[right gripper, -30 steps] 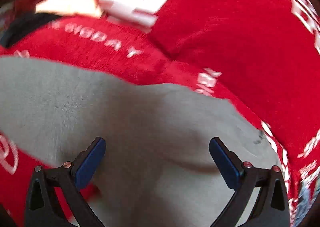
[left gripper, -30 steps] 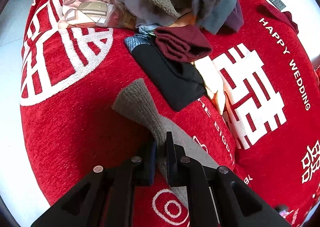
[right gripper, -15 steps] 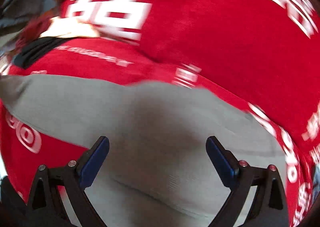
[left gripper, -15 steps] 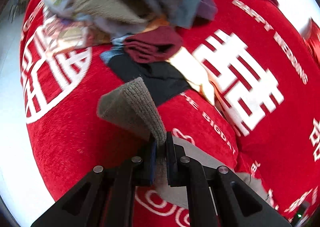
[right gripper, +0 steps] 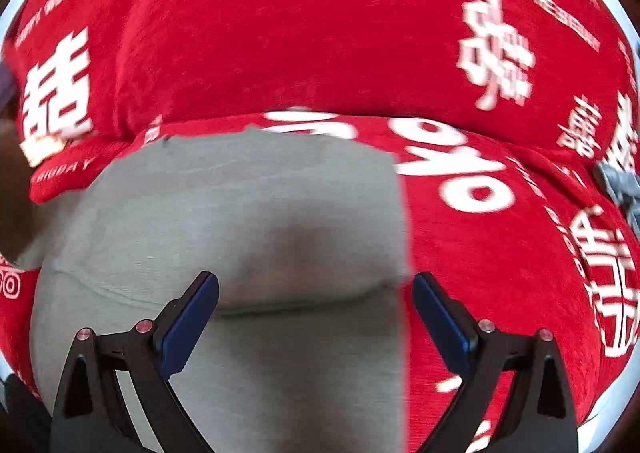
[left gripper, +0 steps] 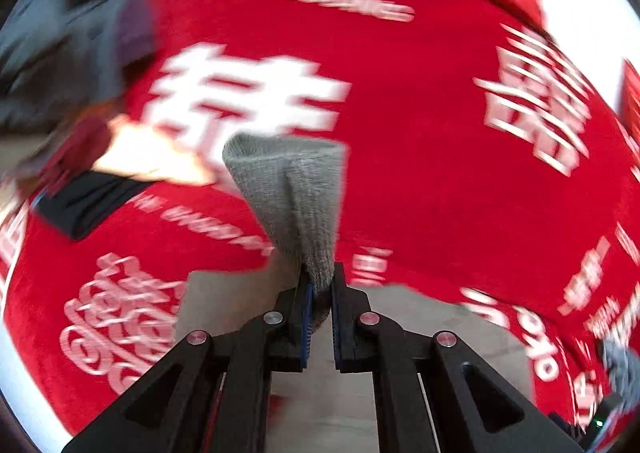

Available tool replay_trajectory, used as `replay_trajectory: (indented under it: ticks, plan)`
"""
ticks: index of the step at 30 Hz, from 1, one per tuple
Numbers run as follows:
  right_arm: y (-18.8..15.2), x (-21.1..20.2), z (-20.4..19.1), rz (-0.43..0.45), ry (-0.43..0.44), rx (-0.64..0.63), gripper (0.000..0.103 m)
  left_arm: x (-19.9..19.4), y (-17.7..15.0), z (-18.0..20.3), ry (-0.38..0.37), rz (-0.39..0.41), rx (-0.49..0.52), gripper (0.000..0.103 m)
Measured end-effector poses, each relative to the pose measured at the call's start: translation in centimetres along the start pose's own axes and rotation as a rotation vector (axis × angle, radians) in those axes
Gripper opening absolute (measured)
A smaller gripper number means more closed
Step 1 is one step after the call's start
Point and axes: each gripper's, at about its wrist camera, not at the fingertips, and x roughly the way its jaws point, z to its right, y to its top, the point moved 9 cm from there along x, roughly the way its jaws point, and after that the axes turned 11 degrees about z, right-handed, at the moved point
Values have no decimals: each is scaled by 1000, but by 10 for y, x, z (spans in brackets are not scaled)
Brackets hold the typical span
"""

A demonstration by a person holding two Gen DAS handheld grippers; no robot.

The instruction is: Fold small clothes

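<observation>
Left wrist view: the left gripper (left gripper: 319, 285), its blue-padded jaws pressed together, pinches the ribbed cuff of a grey knitted garment (left gripper: 294, 197). The cuff rises from the jaws and fans out above them, lifted clear of the red plush cloth printed with white characters (left gripper: 420, 157). The garment's flat body lies on that cloth beneath the gripper. A blurred black folded item (left gripper: 86, 201) lies on the cloth, left of the cuff and well apart from it.

Right wrist view: the right gripper (right gripper: 316, 307), jaws spread wide and holding nothing, hangs over the garment's smooth grey body (right gripper: 248, 205), which lies between and beyond the two pads (right gripper: 188, 321).
</observation>
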Motion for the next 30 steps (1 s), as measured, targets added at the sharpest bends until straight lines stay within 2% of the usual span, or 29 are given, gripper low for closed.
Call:
replay_trajectory:
  ticks: [2,4,5,8,11,14,18,20,22,23,24,26,29,30]
  plan:
    - [-4,-2,19,4,-3,37,98,2,-12,64,-72,-25,50,9]
    - [-10,-1,38,1,-7,67,98,6,-30,115,-113,-53,103,9]
    - [-13,1,44,-1,-10,80,98,13,-48,146,-134,-79,138,9]
    - [-27,6,68,-18,-13,137,98,33,-97,200,-159,-160,209,9]
    - [-39,11,83,-35,-2,190,98,58,-155,238,-155,-260,274,9]
    - [-45,15,91,-36,7,211,98,75,-198,257,-137,-319,331,9]
    - [-46,18,93,-29,36,221,98,80,-224,261,-145,-364,337,9]
    - [-45,19,92,-23,51,223,98,81,-231,261,-194,-432,294,10]
    - [-42,20,89,-19,69,224,98,82,-237,256,-259,-518,238,37]
    - [-41,20,87,-17,72,226,98,81,-236,254,-284,-531,216,68]
    - [-39,20,85,-14,77,227,98,79,-232,250,-289,-524,197,87]
    - [-34,18,79,-4,91,227,98,74,-217,238,-265,-466,167,88]
    - [-24,15,65,15,121,208,98,61,-201,225,-343,-493,111,88]
    - [-20,15,60,21,129,197,98,58,-194,217,-343,-477,101,88]
